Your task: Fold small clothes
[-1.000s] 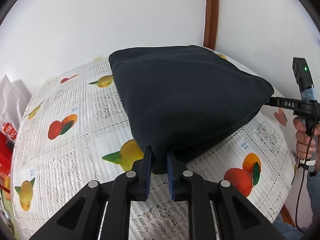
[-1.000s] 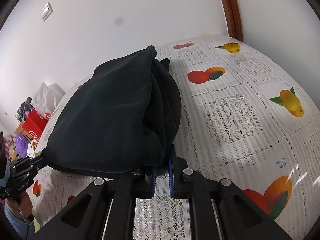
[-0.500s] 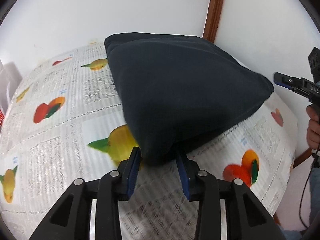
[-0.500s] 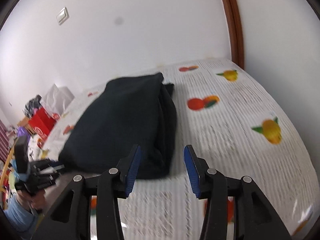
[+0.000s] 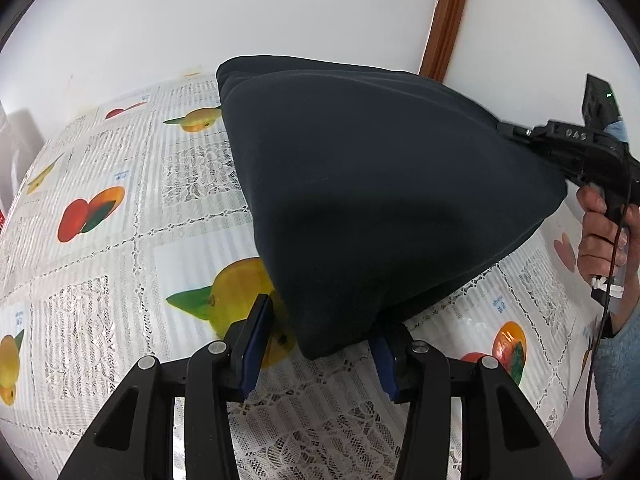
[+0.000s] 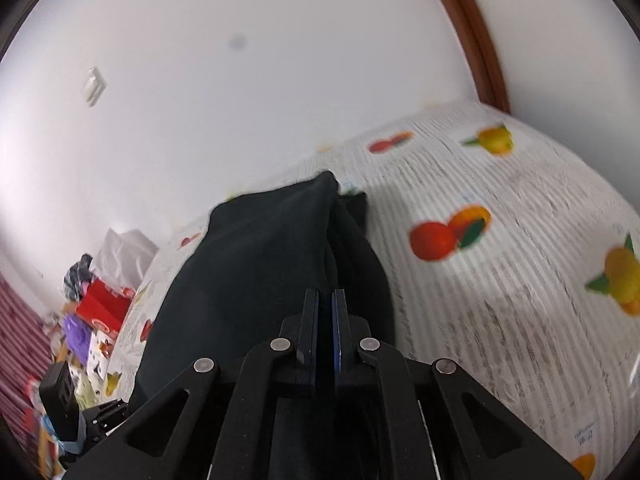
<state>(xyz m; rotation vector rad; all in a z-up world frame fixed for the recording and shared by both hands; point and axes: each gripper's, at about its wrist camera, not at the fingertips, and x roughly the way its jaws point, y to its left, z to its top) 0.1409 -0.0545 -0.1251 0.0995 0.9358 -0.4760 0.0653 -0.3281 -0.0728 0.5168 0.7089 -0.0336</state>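
garment (image 5: 380, 200): soft, thick, floppy; take it by a corner
left hand-held gripper (image 5: 320, 336): spread, jaws just opened, corner lying loose between
right hand-held gripper (image 6: 325, 332): pressed together, just closed, nothing visibly pinched

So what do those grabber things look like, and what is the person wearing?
Both are black plastic. The left gripper and the right gripper each have two angular fingers with silver rivets and blue pads. The right one's handle has raised letters, a little green light, and a thin black cable hanging down. The person's sleeve is fuzzy light blue.
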